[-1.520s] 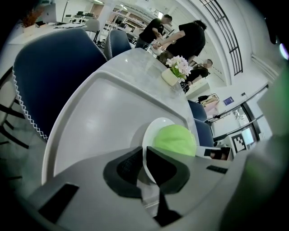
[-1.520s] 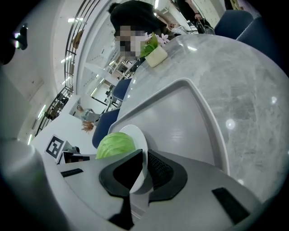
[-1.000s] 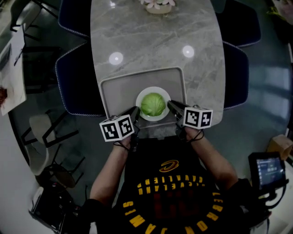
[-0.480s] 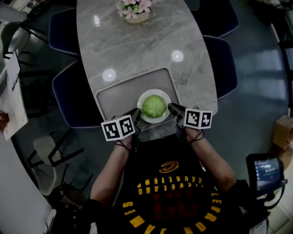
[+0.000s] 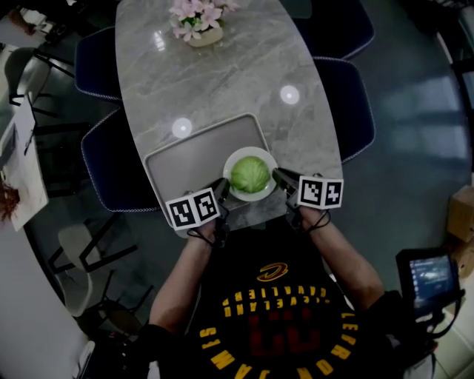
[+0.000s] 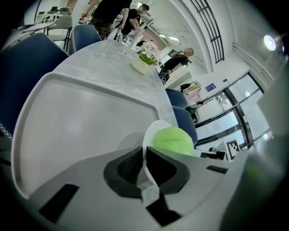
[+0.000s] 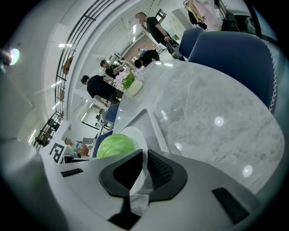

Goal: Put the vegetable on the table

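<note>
We see a long grey marble table (image 5: 222, 81) running up the middle of the head view, with two round light spots shining on its top and a flower pot (image 5: 194, 21) at the upper edge of the frame. A grey tray (image 5: 185, 155) lies on the near end of the table. A white plate (image 5: 252, 197) with a green cabbage (image 5: 249, 174) on it sits at the tray's lower right corner; we cannot tell whether the plate rests on the tray or is held just above it. The left gripper (image 5: 221, 186) has its jaws closed on the plate's left rim, and the right gripper (image 5: 276, 175) has its jaws closed on the right rim. In each gripper view the thin white edge stands pinched between the dark pads. Dark blue chairs (image 5: 111, 159) stand along both long sides of the table on a dark glossy floor (image 5: 415, 148). A small lit screen (image 5: 428, 275) shows at the lower right. In the gripper views we make out people (image 7: 101, 88) standing beyond the far end of the table in a bright room with white walls
</note>
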`<state>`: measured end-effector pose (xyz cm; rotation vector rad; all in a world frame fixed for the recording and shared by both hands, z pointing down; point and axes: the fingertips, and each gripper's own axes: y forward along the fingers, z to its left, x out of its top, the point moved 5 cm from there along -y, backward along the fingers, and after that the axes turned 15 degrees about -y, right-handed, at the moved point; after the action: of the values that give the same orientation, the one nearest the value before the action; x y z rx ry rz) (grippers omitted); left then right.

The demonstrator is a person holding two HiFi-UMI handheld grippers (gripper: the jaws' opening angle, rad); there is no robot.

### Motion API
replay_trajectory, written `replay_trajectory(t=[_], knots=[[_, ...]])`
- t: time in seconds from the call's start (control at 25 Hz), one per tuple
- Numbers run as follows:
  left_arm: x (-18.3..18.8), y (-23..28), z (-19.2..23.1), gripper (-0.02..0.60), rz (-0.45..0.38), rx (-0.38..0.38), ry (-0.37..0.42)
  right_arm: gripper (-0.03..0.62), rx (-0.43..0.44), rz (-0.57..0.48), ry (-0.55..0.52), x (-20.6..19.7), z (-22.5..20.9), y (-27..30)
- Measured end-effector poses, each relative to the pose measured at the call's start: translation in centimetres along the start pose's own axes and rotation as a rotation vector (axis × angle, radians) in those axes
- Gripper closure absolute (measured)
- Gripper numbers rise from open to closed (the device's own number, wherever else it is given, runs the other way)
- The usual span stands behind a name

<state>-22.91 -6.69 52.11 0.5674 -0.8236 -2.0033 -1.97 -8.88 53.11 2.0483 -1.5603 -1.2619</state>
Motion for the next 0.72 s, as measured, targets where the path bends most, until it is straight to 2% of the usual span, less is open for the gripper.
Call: replay_trajectory(t=[0.72], knots=[[-3.5, 8.2, -8.8, 0.555, -0.038, -0.001, -0.067, 0.553, 0.007, 0.041, -0.045, 4.6, -10.4, -5.9]])
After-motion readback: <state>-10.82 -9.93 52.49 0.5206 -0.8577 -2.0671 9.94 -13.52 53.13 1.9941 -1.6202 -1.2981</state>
